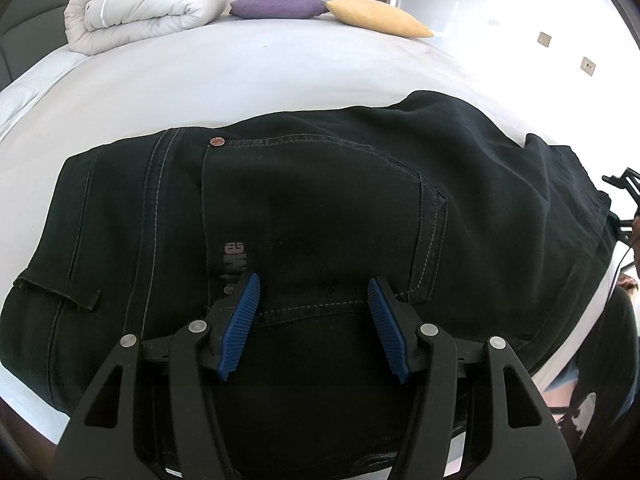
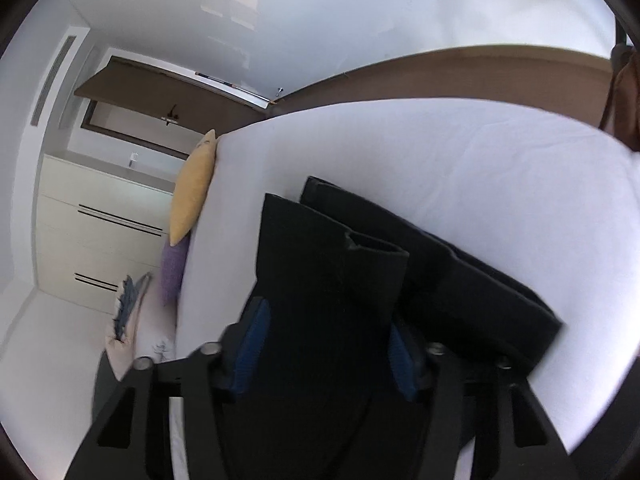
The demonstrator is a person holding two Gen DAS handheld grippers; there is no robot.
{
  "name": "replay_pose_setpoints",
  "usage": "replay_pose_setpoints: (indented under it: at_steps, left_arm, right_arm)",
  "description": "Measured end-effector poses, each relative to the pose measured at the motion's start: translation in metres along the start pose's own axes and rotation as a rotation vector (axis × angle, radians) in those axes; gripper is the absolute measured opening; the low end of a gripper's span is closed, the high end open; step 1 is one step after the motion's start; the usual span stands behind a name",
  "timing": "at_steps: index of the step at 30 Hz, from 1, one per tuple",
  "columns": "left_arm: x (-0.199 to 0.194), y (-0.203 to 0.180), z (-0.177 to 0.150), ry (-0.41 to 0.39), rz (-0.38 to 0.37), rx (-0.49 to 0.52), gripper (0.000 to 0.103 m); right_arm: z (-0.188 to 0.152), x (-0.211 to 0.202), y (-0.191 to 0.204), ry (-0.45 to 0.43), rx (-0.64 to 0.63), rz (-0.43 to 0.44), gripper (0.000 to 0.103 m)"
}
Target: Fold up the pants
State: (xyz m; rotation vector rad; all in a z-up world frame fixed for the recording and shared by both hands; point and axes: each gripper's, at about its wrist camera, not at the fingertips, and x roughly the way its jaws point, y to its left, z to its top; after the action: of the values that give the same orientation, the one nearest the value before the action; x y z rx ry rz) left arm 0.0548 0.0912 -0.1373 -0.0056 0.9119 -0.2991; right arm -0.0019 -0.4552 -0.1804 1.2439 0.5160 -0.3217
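I rest my left gripper (image 1: 314, 312), jaws apart, on the pants (image 1: 320, 200); the right gripper (image 2: 326, 344), jaws apart around the leg hems, should lay them squarely toward the waistband.

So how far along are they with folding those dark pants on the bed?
Partway, I'd guess. The black pants lie flat on the white bed, seat and back pocket facing up. In hand: the leg ends sit between the pads of the right claw, apparently brought over the rest; whether it still pinches them is unclear. The left claw hovers open over the pocket. Left: finishing the fold and tidying.
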Motion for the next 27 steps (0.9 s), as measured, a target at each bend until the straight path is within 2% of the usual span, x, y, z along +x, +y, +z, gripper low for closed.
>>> replay_pose_setpoints:
  at_steps: [1,2,9,14,22,27]
  left_arm:
    - [0.0,0.0,0.0,0.0,0.0,-0.001,0.055]
    - [0.0,-0.001,0.0,0.0,0.001,0.0,0.055]
    - [0.0,0.002,0.001,0.005,-0.011,-0.006,0.055]
    - [-0.003,0.008,0.002,0.02,-0.023,0.001,0.055]
    - [-0.011,0.009,0.002,0.05,-0.015,0.027,0.055]
    - [-0.022,0.013,-0.007,0.044,-0.019,0.007,0.055]
  right_arm:
    - [0.002,0.007,0.0,0.011,0.01,0.003,0.025]
    - [0.004,0.011,-0.005,0.032,0.033,0.006,0.006]
    - [0.001,-0.025,-0.031,-0.034,0.048,-0.01,0.004]
    - [-0.006,-0.044,-0.045,-0.036,0.066,-0.01,0.003]
    - [-0.003,-0.045,-0.051,-0.026,0.07,-0.007,0.003]
    - [0.0,-0.045,-0.058,-0.014,0.066,-0.009,0.0]
